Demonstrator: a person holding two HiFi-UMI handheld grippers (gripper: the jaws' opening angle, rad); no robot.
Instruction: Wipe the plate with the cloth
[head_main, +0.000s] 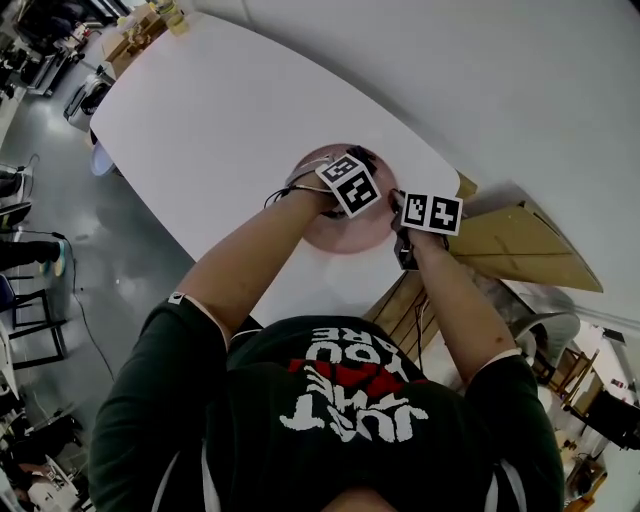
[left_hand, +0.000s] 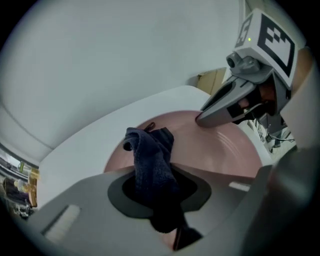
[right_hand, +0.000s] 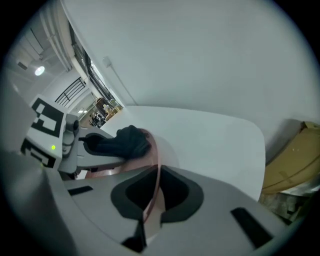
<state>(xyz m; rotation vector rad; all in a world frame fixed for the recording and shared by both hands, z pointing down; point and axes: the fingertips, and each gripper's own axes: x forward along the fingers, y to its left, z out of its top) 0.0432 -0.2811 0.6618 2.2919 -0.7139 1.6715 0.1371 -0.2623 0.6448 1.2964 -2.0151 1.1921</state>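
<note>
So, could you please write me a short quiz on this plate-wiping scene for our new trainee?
1. True or false: the left tongs are shut on the dark cloth.
2. What do the right tongs grip? A) the rim of the pink plate B) the cloth C) nothing
3. Fill in: the table under the plate is ___ in colour.
Key: 1 true; 2 A; 3 white.

The head camera is looking steeply down from above the left gripper and right gripper. Each gripper camera is riding just behind its jaws, all three views sharing the plate.
</note>
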